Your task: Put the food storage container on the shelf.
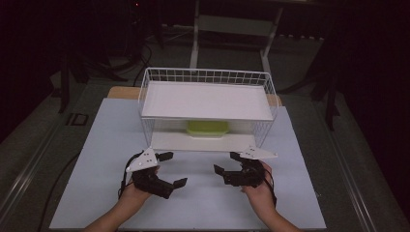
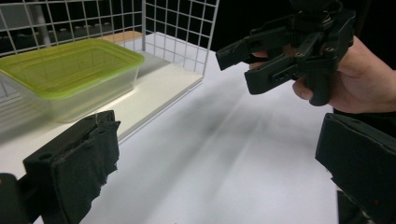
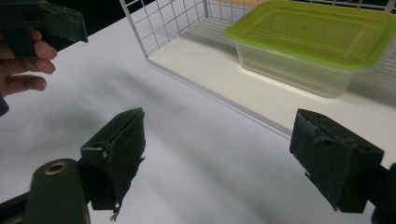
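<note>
High view: I have both grippers over the white table [image 1: 96, 159], in front of the wire rack [image 1: 208, 77], which stands at the table's far edge. My left gripper [image 1: 173, 169] has its jaws wide with nothing between them. My right gripper [image 1: 227, 163] is also wide and empty. The plastic box [image 1: 208, 128] with the green lid sits on the rack's lower shelf, under the top board, about mid-width.

Left gripper view: my jaws are spread wide over bare table, the box [image 2: 70, 77] is ahead at upper left, the right gripper [image 2: 238, 65] is opposite, and the hand [image 2: 364, 79] grips it.

Right gripper view: jaws are wide and empty, the box [image 3: 313, 46] is ahead on the shelf near its front edge.
</note>
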Available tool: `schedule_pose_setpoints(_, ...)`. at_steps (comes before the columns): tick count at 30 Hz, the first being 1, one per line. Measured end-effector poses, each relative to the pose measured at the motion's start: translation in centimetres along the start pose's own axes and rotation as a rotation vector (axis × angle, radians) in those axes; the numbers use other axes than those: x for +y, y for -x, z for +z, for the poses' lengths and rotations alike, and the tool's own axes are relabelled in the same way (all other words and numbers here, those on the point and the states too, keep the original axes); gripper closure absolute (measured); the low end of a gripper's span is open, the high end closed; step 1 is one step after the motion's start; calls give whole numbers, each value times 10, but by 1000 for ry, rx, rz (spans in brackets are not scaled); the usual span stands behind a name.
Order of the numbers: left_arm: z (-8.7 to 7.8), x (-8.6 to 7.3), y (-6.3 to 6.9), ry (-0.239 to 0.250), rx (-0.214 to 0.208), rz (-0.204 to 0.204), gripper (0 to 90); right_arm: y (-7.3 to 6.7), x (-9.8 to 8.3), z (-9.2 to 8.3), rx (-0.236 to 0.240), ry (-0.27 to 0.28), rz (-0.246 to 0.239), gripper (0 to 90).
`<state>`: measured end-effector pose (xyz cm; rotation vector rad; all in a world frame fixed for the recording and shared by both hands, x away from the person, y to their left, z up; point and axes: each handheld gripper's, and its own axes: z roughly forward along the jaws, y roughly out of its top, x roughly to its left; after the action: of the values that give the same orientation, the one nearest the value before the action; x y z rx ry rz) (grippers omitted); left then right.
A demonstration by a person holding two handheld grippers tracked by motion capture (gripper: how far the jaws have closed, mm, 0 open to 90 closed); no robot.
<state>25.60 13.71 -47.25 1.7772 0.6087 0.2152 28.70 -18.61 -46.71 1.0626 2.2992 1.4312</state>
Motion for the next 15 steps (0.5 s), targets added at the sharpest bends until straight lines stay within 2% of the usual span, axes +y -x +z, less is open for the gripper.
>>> schedule_pose_setpoints(6, -9, -7, 5, -6, 2, -4, 1, 4, -8, -17, -9, 9, 16, 201)
schedule_pose_setpoints(15, -16, -17, 11, -33, -5, 2, 1, 2, -18, -38, 16, 25, 9, 201)
